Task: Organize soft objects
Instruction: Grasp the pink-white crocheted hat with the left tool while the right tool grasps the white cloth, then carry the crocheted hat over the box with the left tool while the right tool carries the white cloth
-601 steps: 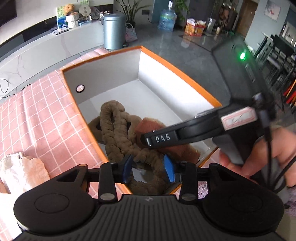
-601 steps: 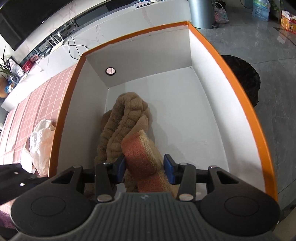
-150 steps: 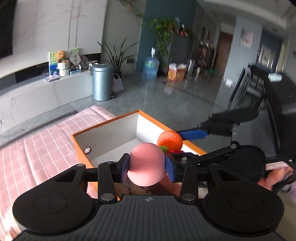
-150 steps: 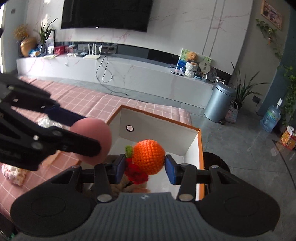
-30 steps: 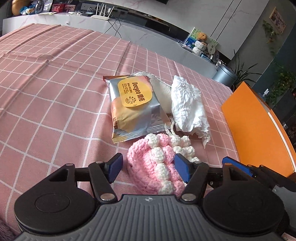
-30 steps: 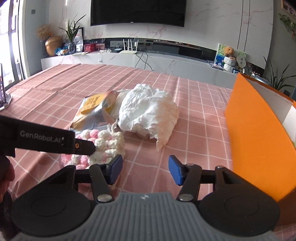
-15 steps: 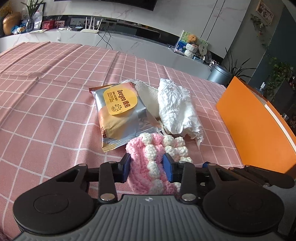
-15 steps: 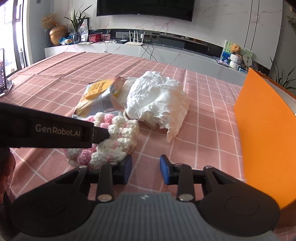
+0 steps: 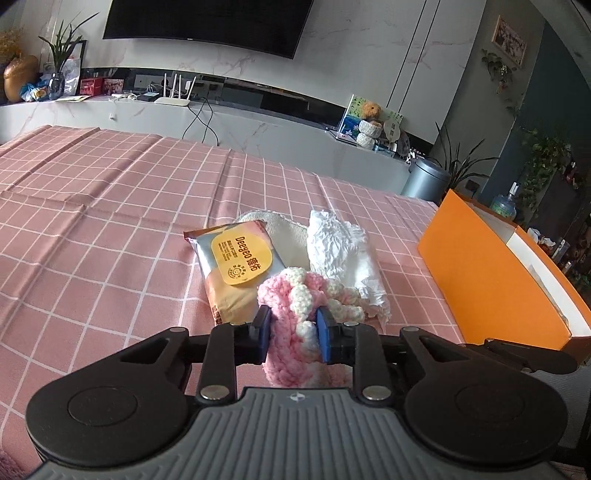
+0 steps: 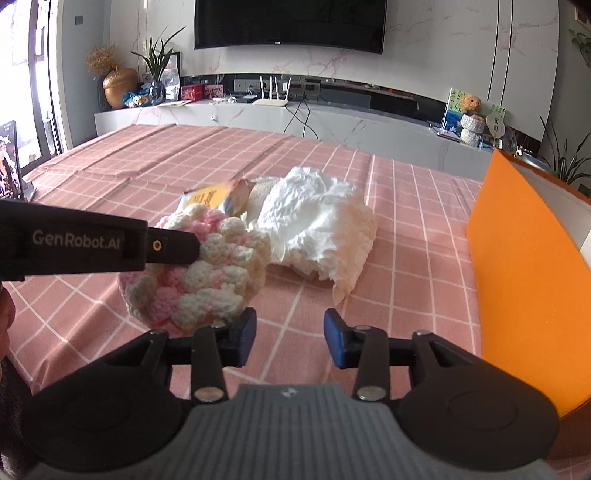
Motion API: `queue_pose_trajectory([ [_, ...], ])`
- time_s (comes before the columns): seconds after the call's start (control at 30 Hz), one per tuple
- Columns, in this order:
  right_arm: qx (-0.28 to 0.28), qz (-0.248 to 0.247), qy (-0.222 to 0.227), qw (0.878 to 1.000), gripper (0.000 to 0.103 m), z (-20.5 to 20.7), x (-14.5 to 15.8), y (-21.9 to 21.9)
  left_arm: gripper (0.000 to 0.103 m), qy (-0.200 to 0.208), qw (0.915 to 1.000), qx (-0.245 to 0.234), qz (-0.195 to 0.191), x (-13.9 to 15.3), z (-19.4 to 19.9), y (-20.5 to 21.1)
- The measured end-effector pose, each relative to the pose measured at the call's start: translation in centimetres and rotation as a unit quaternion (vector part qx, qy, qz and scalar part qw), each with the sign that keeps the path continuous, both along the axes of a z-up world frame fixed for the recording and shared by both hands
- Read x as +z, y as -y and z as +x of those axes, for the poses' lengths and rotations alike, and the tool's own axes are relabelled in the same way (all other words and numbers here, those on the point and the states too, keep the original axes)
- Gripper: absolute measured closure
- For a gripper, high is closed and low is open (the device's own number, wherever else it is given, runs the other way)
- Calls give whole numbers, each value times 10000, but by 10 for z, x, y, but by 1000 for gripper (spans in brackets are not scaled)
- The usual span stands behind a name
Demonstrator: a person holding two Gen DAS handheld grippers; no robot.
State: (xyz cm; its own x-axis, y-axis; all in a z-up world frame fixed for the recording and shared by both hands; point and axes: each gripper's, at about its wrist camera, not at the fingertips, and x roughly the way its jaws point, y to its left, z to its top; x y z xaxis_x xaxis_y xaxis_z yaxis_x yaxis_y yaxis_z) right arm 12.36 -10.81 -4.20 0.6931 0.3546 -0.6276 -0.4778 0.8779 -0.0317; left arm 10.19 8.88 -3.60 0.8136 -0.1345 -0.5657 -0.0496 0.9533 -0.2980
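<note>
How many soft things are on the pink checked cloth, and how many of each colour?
Pink and white: 1, the crochet piece squeezed in the left hand-held gripper.
White: 1, the crumpled tissue bundle.
Cream: 1, the towel tucked behind.
Orange and silver: 1, the wipes pack.
Total: 4

Marble wall, black TV, low console, steel bin
</note>
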Motion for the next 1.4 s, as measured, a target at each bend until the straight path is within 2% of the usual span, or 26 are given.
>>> queue_pose_trajectory([
  [0.07,6,82,26,10000,46,0,7,1,74,50,9999,82,-82,4,2,-6],
  [0.17,-50,187,126,9997,32,7,21,3,74,209,9995,212,-83,14,9,-13],
  [0.27,-243,290,249,9990,29,21,31,3,74,345,9987,361,-30,23,20,-18],
  [0.47,-700,607,16,9957,27,64,28,-4,74,408,9976,547,135,20,45,-21],
  [0.7,-845,1012,-429,9903,28,98,6,-13,74,239,9977,631,-115,2,50,-30],
  [0.73,-845,1022,-479,9900,28,101,2,-13,74,246,9976,630,-118,2,50,-30],
  [0.8,-830,1107,-567,9888,38,104,-5,-12,74,242,9976,634,-121,2,50,-30],
  [0.87,-736,1198,-649,9879,58,106,-10,-11,74,218,9976,634,-143,1,50,-29],
  [1.07,-459,1235,-645,9892,81,103,-12,-14,74,241,9978,604,-115,2,50,-27],
  [1.2,-458,1342,-574,9882,84,98,-5,-10,74,292,9977,600,-153,3,48,-28],
  [1.4,-481,1319,-207,9899,84,86,21,-3,74,420,9971,566,-275,18,41,-24],
])
